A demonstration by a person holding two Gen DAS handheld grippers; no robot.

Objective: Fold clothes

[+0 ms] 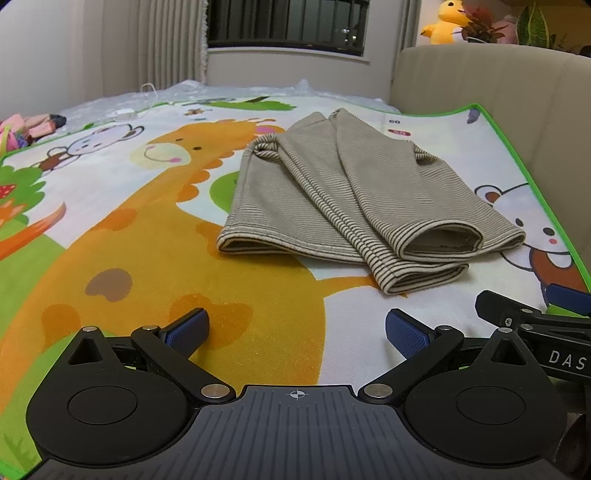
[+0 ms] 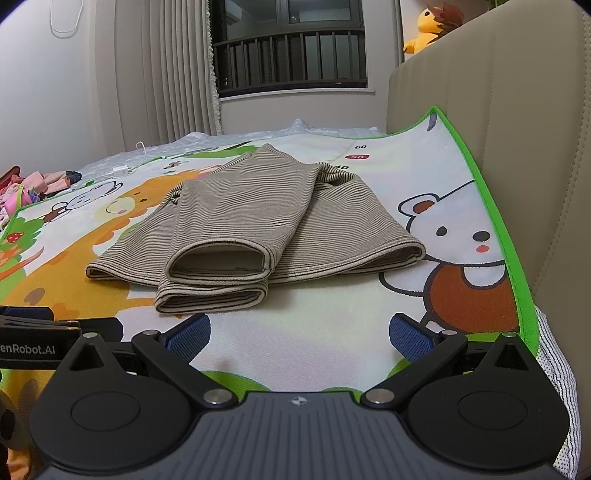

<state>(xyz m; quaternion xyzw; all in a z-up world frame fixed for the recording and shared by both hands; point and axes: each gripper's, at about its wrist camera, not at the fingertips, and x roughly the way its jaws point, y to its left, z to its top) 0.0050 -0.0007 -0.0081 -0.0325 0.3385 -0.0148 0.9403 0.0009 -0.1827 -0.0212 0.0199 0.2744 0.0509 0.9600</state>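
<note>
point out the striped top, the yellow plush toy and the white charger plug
striped top (image 2: 236,218), right wrist view, on the upper folded layer of fabric
yellow plush toy (image 1: 445,24), left wrist view, on its body
white charger plug (image 2: 120,170), right wrist view, on the plug body lying on the bed

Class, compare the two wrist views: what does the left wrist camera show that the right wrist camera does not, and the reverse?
Only the left wrist view shows the potted plants on the ledge and the mat's red fox. Only the right wrist view shows the bear's whole face and the dotted sheet under the mat's edge. Both share the striped garment, the yellow plush toy, the window, and open claws.
</note>
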